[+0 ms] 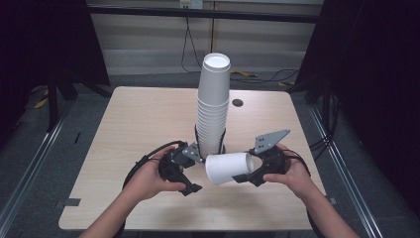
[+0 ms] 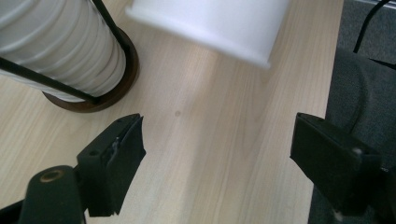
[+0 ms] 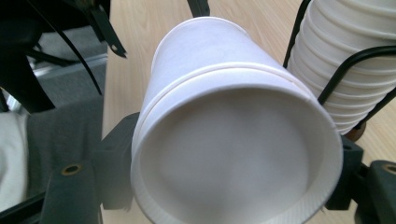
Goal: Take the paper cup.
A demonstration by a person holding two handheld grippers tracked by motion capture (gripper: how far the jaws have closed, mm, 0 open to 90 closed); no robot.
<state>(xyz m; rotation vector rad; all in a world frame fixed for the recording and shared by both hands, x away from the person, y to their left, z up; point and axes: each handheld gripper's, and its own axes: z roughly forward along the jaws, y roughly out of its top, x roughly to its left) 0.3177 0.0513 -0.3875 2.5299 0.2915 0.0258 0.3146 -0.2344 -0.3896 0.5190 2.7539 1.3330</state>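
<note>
A tall stack of white paper cups [image 1: 214, 106] stands upright in a black wire holder on a dark round base [image 2: 119, 88], near the middle of the wooden table [image 1: 138, 119]. My right gripper [image 1: 247, 168] is shut on a single white cup [image 1: 229, 167] at its rim end. That cup lies sideways just above the table, its bottom pointing toward my left gripper [image 1: 195, 171]. In the right gripper view the cup [image 3: 233, 140] has its mouth toward the camera, beside the stack [image 3: 345, 56]. My left gripper [image 2: 219, 140] is open over bare wood, with the cup [image 2: 219, 23] ahead of it.
A small dark round hole [image 1: 237, 103] sits in the table behind the stack. The table's near edge [image 2: 322, 93] runs just past my left gripper's outer jaw. Cables lie on the grey floor [image 1: 267, 77] beyond the far edge, and dark curtains hang on both sides.
</note>
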